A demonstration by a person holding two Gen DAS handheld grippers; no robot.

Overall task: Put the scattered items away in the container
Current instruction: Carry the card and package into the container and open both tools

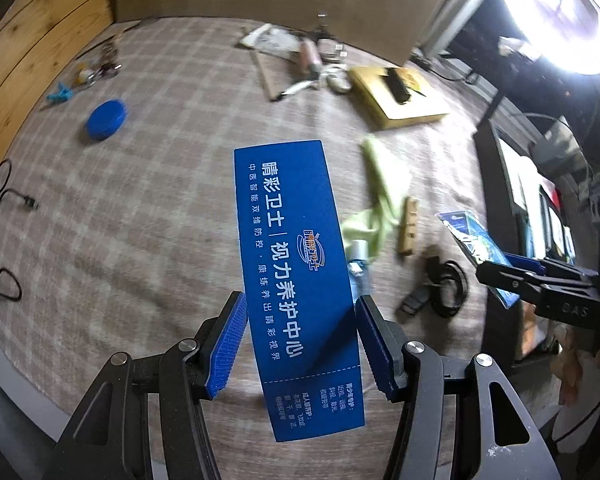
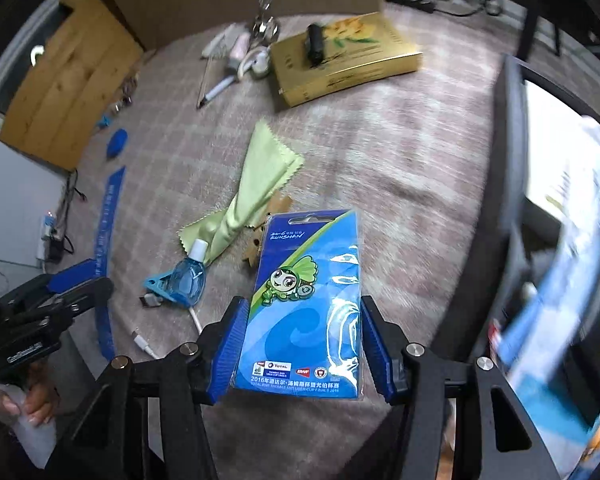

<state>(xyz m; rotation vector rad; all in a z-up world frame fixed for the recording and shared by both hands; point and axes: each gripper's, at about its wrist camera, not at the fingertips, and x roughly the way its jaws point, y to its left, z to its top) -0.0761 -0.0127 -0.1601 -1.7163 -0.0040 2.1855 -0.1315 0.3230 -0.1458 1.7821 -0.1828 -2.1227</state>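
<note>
Left gripper: blue ribbed pads pressed on both long edges of a long blue card printed with white Chinese text; card held clear above the bed.
Right gripper: a blue plastic-wrapped badge pack with a green mascot sits between its pads, edges touching both; held above the bed.
Surface: pinkish checked blanket.
Loose items: crumpled light-green cleaning cloth, small clear-blue dropper bottle with white cap, round blue lid, gold rectangular box.
Container: cannot tell which it is.
</note>
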